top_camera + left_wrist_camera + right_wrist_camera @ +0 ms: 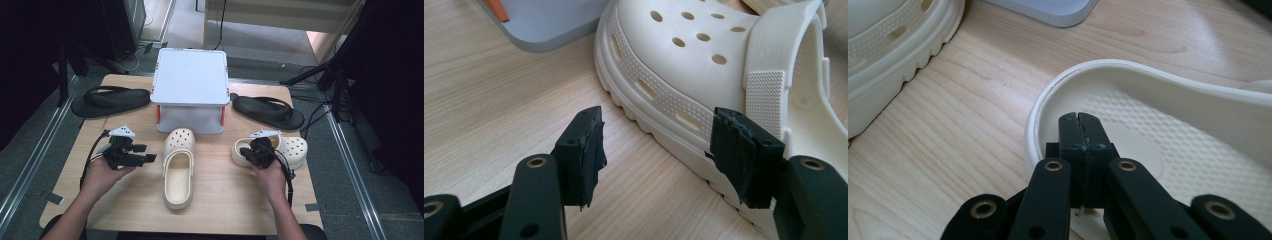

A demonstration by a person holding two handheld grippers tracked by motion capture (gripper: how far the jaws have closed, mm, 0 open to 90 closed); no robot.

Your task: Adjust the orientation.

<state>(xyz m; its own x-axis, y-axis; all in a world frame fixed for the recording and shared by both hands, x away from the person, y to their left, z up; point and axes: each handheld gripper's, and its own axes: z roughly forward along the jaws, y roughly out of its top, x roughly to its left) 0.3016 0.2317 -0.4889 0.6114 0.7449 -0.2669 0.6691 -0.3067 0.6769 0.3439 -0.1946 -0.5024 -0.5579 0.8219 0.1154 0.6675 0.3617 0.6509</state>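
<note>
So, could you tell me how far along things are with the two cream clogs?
Nothing looks finished: both clogs lie on the table. The right gripper is shut inside the right clog; the left gripper stands open beside the middle clog.

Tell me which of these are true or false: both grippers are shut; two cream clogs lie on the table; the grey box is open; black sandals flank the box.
1. Both grippers are shut. False: the left gripper is open; the right gripper is shut.
2. Two cream foam clogs, middle clog and right clog, lie on the wooden table. True.
3. The grey plastic box is open. False: its lid is on.
4. Black sandals flank the box. True.
</note>
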